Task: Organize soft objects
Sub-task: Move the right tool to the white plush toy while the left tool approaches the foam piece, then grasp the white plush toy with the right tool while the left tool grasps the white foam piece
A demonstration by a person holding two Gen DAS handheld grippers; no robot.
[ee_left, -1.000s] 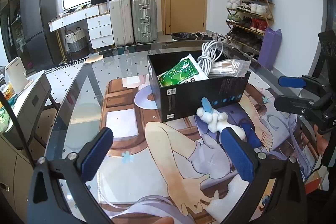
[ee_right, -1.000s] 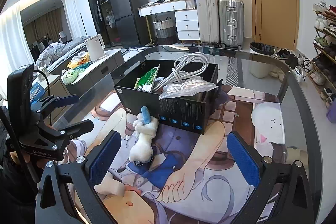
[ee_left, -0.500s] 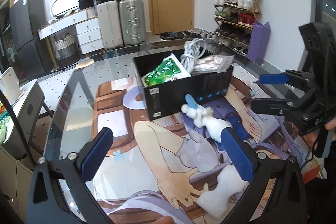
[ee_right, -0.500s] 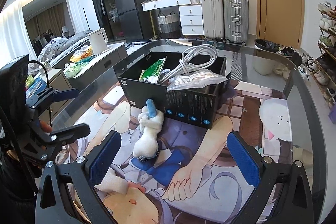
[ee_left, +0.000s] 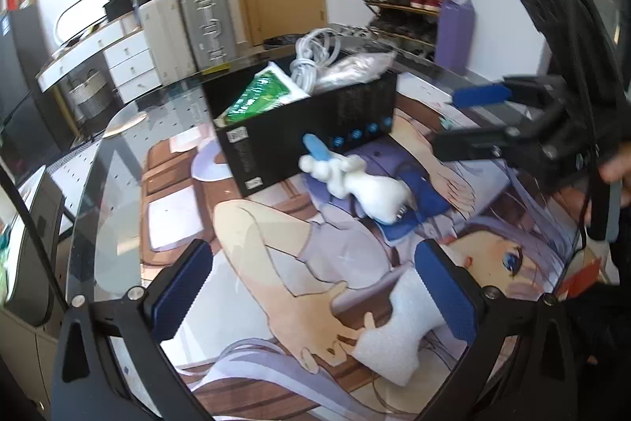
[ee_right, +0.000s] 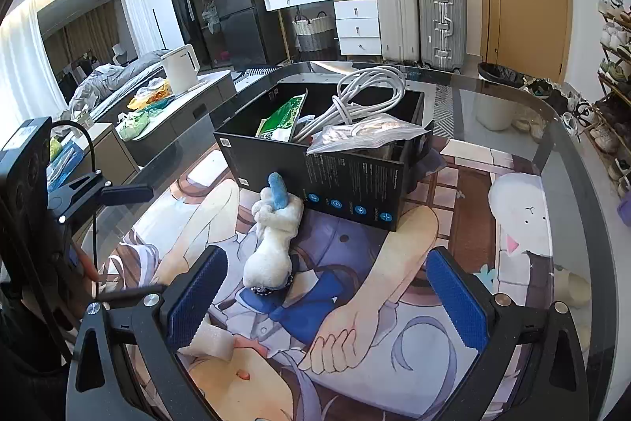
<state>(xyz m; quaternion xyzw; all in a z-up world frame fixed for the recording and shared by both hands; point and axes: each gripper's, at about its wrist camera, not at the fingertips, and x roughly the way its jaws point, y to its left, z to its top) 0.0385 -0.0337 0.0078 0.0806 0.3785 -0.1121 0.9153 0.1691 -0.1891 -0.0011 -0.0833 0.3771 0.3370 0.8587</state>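
I'm approaching the plush toy (ee_right: pixel 272 243), which lies ahead between my right gripper (ee_right: pixel 323 296)'s wide-open, empty fingers, against the black box (ee_right: pixel 355 184). Left gripper (ee_left: pixel 311 289) is also spread, empty. Next: advance, close.

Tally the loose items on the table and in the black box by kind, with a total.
Plush toy: 1
White foam piece: 1
Green packet: 1
White cable coil: 1
Clear plastic bag: 1
Total: 5, the last three inside the black box.
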